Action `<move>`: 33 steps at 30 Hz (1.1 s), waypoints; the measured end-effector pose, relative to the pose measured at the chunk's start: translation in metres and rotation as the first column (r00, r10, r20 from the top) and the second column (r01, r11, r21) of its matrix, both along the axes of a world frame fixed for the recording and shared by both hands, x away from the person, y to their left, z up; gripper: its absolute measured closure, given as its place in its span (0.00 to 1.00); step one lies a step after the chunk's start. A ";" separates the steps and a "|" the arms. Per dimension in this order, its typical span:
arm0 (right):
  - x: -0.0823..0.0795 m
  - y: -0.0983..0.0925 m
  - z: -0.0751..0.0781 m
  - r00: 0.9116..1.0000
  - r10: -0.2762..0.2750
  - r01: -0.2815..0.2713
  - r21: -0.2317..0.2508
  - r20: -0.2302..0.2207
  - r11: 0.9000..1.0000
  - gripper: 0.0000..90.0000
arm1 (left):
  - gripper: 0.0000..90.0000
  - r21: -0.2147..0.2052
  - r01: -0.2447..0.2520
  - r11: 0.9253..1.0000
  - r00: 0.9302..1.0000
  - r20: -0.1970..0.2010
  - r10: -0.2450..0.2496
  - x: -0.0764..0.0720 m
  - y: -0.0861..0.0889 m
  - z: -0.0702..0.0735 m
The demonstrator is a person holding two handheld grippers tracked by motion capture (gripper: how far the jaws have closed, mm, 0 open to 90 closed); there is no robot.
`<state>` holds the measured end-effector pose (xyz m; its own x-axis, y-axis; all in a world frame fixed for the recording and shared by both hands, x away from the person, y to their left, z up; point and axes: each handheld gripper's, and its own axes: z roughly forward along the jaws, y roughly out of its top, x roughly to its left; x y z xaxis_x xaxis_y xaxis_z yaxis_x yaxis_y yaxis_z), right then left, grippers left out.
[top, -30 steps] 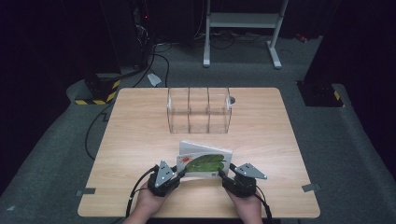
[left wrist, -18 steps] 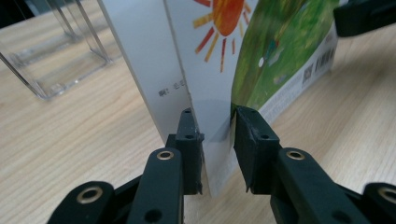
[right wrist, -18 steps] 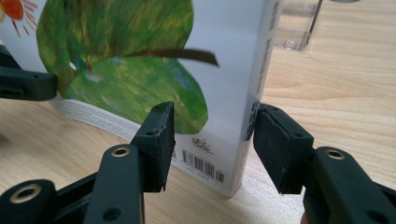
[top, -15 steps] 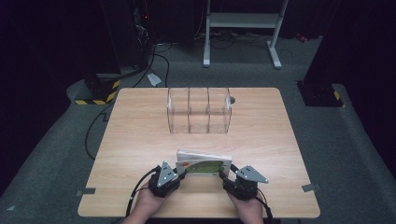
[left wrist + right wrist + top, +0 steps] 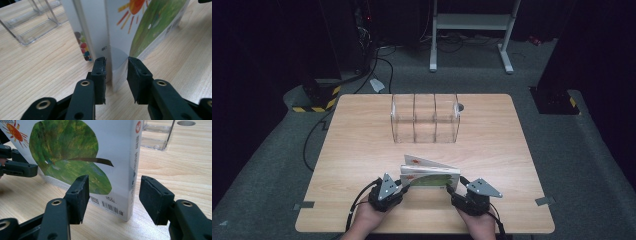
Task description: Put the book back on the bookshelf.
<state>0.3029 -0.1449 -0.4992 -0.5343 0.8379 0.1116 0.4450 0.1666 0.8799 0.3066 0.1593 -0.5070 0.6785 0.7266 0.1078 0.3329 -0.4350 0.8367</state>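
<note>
A picture book with a green leaf and an orange sun on its cover stands upright on its edge near the table's front. My left gripper straddles its left end. In the left gripper view the jaws have just been opening, and a thin gap shows beside the book. My right gripper brackets the spine end. In the right gripper view its jaws have also just been opening, clear of the book on both sides. A second white book leans right behind the first.
A clear acrylic organizer with three compartments stands at mid-table, beyond the books. A round hole sits in the wooden table by its right end. Cables, a stand and dark floor surround the table.
The green book, tilted with its cover facing up a second ago, now stands upright. The white book behind it has come into sight. Both hands stay in place.
</note>
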 end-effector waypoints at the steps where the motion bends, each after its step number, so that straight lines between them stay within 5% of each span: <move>1: 0.000 -0.001 0.000 1.000 0.000 0.000 0.000 0.001 1.000 0.45 | 0.73 0.000 -0.002 1.000 1.000 0.002 0.002 0.000 0.002 0.001; 8: 0.005 -0.001 0.000 0.999 0.038 -0.037 0.017 -0.025 0.999 0.35 | 0.58 -0.032 -0.027 0.999 0.999 -0.021 0.026 0.001 0.006 0.006; 18: 0.020 0.000 0.007 0.995 0.103 -0.103 0.035 0.005 0.994 0.27 | 0.35 -0.004 -0.086 0.996 0.995 -0.055 0.086 0.003 0.010 0.004; 27: 0.029 0.005 0.011 0.987 0.155 -0.157 0.049 0.046 0.986 0.28 | 0.34 0.008 -0.142 0.990 0.987 -0.070 0.143 0.004 0.021 0.002; 33: 0.026 0.005 0.013 0.984 0.154 -0.159 0.047 0.085 0.986 0.39 | 0.34 0.026 -0.187 0.982 0.980 -0.067 0.189 0.008 0.029 0.001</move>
